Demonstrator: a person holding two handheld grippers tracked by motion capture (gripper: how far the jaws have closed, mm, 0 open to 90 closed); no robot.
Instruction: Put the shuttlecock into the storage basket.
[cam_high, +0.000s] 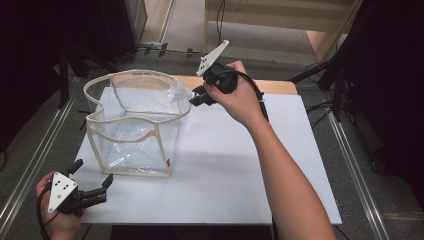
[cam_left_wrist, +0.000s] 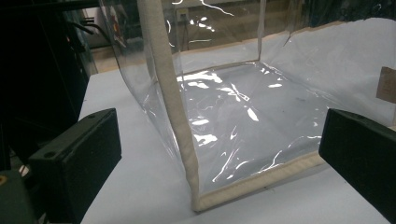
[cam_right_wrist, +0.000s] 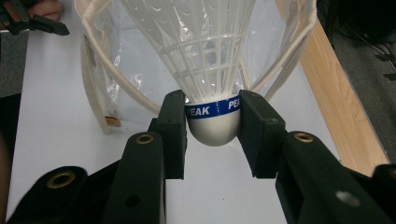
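Right gripper (cam_right_wrist: 212, 122) is clamping the shuttlecock (cam_right_wrist: 212, 70) by its cork at the clear bag's (cam_high: 135, 125) far rim; left gripper (cam_high: 92, 192) is waiting wide open just beside the bag's near corner. Advice: keep carrying the skirt fully over the rim before releasing, without snagging the trim.

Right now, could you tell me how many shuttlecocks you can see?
1. The white shuttlecock is clamped by its cork between the right gripper's jaws, beside the rim of the clear bag. The bag looks empty, though glare could hide something.

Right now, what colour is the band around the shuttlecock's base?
Blue with white lettering, on the shuttlecock; clearest in the right gripper view.
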